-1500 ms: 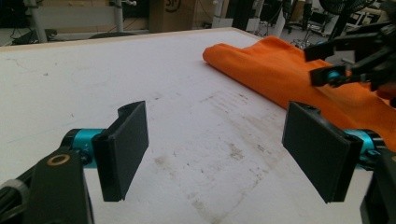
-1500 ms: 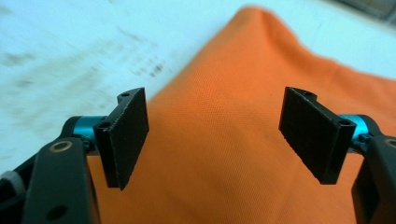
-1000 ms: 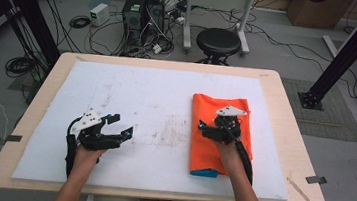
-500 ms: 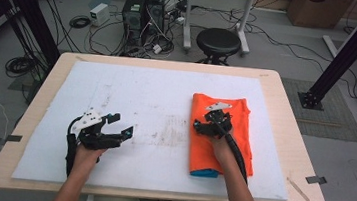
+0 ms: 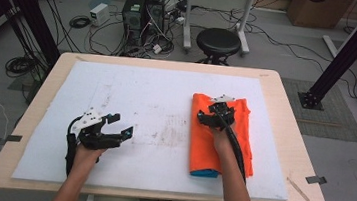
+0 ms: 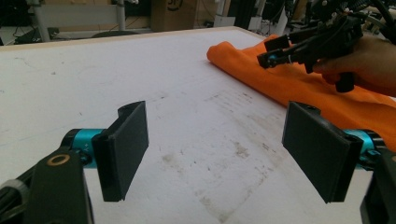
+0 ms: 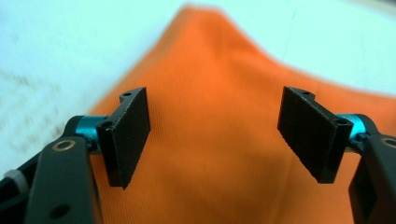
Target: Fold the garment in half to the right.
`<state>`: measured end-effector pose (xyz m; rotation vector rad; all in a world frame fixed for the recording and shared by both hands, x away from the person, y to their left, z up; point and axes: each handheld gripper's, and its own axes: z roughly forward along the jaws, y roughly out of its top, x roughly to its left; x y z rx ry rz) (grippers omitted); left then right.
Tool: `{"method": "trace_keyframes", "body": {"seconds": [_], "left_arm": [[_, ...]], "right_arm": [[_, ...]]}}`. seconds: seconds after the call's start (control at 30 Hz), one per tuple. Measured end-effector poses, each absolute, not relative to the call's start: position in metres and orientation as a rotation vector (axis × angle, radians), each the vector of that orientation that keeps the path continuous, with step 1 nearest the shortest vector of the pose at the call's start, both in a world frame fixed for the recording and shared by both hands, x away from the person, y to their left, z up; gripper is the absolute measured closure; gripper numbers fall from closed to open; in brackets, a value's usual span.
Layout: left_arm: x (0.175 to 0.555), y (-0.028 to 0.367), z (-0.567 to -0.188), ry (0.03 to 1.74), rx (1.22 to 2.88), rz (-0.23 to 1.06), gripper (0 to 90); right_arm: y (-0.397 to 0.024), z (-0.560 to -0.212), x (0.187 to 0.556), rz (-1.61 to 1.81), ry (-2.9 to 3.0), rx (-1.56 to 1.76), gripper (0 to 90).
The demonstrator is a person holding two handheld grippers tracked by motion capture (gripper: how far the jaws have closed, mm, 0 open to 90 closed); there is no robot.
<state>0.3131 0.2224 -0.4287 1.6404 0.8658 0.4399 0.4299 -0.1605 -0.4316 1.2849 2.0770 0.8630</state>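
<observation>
Here the right hand-held gripper (image 5: pixel 213 115), jaws wide and empty, hangs over the folded orange garment (image 5: pixel 216 150), whose long axis runs twelve-to-six; the left hand-held gripper (image 5: pixel 122 129), also open, waits well apart at nine o'clock.

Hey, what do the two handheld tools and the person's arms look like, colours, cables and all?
Both tools, left tool and right tool, are black frames with flat rectangular black pads on teal-blue fittings. Each carries a pale grey plate on top, and a black cable trails back along the right forearm. The forearms are bare, with no sleeves showing.
</observation>
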Motion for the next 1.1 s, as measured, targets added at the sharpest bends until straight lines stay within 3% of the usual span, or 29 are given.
{"method": "trace_keyframes", "body": {"seconds": [0.23, 0.47, 0.63, 0.77, 0.8, 0.83, 0.9, 1.1], "left_arm": [[0.314, 0.220, -0.429, 0.862, 1.657, 0.436, 22.8], [0.313, 0.222, -0.427, 0.858, 1.652, 0.442, 22.8], [0.313, 0.222, -0.427, 0.857, 1.653, 0.444, 22.8], [0.315, 0.221, -0.428, 0.861, 1.652, 0.443, 22.8], [0.315, 0.221, -0.428, 0.861, 1.652, 0.443, 22.8], [0.315, 0.220, -0.428, 0.860, 1.652, 0.442, 22.8], [0.314, 0.218, -0.428, 0.859, 1.655, 0.443, 22.8], [0.315, 0.220, -0.427, 0.863, 1.656, 0.447, 22.8]], "right_arm": [[-0.144, -0.440, 0.441, 0.754, 2.148, 1.306, 26.8], [-0.188, -0.419, 0.421, 0.950, 2.036, 1.347, 26.6], [-0.254, -0.420, 0.383, 0.962, 1.919, 1.408, 42.9], [-0.282, -0.430, 0.367, 0.923, 1.961, 1.423, 61.2], [-0.282, -0.430, 0.367, 0.923, 1.961, 1.423, 61.2], [-0.288, -0.437, 0.366, 0.910, 2.020, 1.432, 74.2], [-0.291, -0.442, 0.368, 0.921, 2.057, 1.442, 87.5], [-0.294, -0.443, 0.372, 0.862, 2.002, 1.442, 88.0]]}}
